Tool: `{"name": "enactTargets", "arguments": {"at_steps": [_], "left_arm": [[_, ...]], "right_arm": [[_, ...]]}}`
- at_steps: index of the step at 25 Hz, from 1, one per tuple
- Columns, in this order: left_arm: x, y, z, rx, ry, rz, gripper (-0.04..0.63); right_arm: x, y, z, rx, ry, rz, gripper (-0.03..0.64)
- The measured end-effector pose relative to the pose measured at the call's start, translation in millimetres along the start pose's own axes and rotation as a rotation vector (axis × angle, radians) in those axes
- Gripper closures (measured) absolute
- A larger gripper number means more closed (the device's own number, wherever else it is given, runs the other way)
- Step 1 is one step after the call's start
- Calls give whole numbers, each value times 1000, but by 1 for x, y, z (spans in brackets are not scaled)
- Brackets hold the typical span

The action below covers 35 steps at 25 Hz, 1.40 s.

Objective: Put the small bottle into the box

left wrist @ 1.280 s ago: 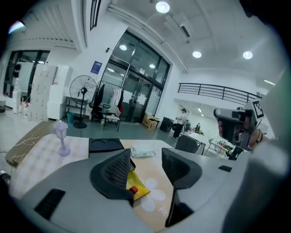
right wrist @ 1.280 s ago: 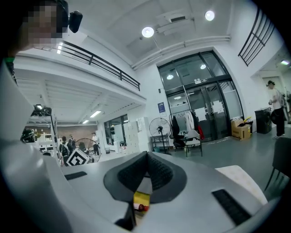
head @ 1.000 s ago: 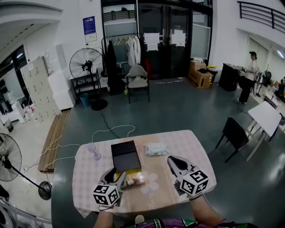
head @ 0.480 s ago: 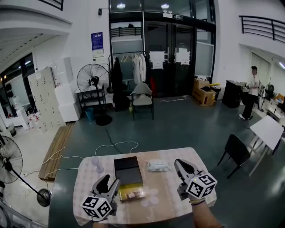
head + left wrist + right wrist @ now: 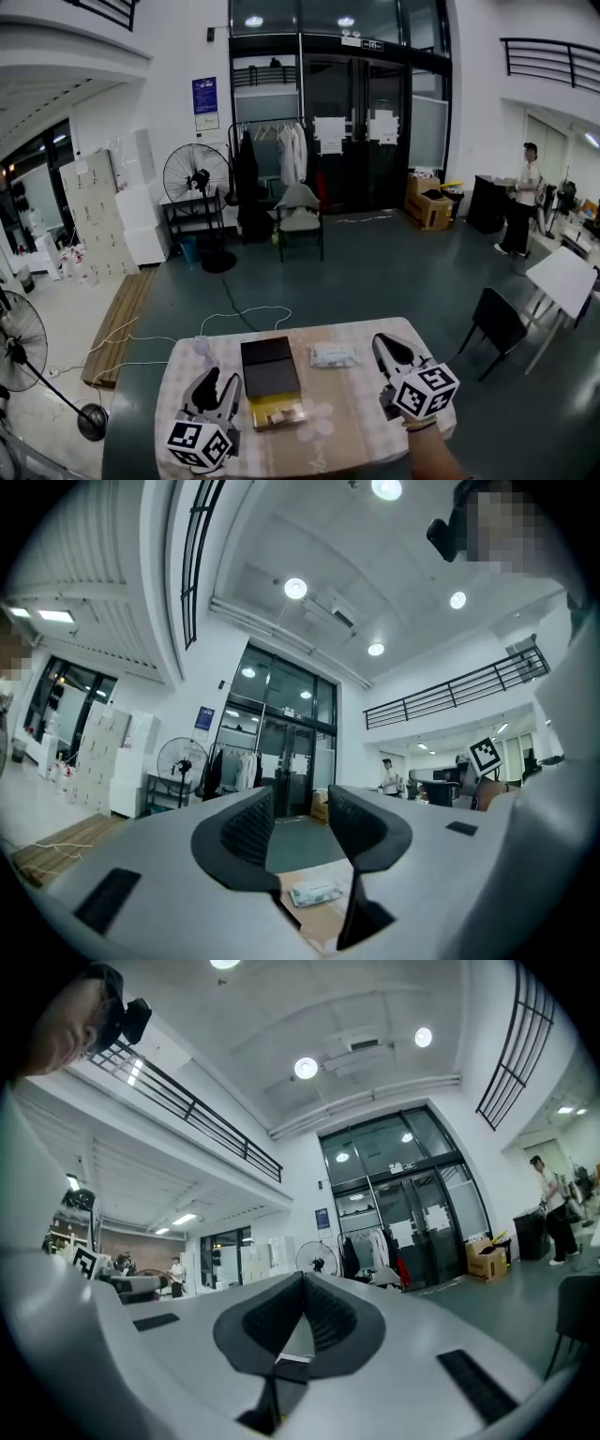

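Note:
A black box [image 5: 269,367] lies flat on the checked tablecloth, with a tan tray of small items [image 5: 277,413] against its near end. A small clear bottle [image 5: 200,349] appears to stand near the table's far left corner, too small to make out well. My left gripper [image 5: 220,380] hovers left of the tray; its jaws are closing but still apart, with nothing between them [image 5: 300,810]. My right gripper [image 5: 385,341] is raised over the table's right side. Its jaws meet at the tips [image 5: 304,1290] and hold nothing.
A white packet of wipes [image 5: 333,354] lies right of the box, also seen past the left jaws as a packet [image 5: 314,892]. A black chair [image 5: 498,322] stands right of the table [image 5: 356,427]. Fans, cables and a person are farther off.
The head view has tilted up, so the table sits lower in frame. My left gripper has drawn back left and nearer, away from the tan tray. The right gripper has barely moved.

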<state>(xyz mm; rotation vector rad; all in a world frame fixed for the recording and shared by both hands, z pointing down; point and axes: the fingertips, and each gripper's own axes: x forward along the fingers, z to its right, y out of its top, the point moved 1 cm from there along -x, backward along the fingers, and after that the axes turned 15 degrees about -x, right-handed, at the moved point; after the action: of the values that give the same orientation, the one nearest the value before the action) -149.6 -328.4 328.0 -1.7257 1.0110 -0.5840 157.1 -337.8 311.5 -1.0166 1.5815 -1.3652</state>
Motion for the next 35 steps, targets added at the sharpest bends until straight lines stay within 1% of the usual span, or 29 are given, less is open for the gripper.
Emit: {"name": "enactTargets", "arguments": {"at_steps": [3, 5, 8, 12, 18, 21, 25, 29, 35], "left_arm": [[-3, 15, 3, 18, 1, 27, 413], [-5, 21, 1, 25, 5, 37, 441], [-1, 13, -4, 36, 7, 26, 479], [9, -10, -3, 13, 1, -4, 511], [19, -22, 8, 2, -18, -21, 563], [26, -25, 18, -4, -47, -30, 572], [32, -33, 30, 5, -79, -40, 572], [34, -37, 34, 2, -86, -45, 572], [26, -41, 26, 7, -80, -48, 571]], "right_arm": [[4, -3, -21, -39, 26, -20, 609], [6, -5, -36, -53, 45, -30, 609], [8, -13, -48, -54, 67, -42, 609], [6, -28, -46, -54, 79, -55, 609], [-11, -31, -32, -39, 43, -60, 609], [-19, -30, -28, -41, 24, -50, 609], [-28, -28, -26, -35, 21, -35, 611], [-30, -28, -27, -45, 19, -45, 612], [-28, -33, -35, -50, 19, -56, 612]]}}
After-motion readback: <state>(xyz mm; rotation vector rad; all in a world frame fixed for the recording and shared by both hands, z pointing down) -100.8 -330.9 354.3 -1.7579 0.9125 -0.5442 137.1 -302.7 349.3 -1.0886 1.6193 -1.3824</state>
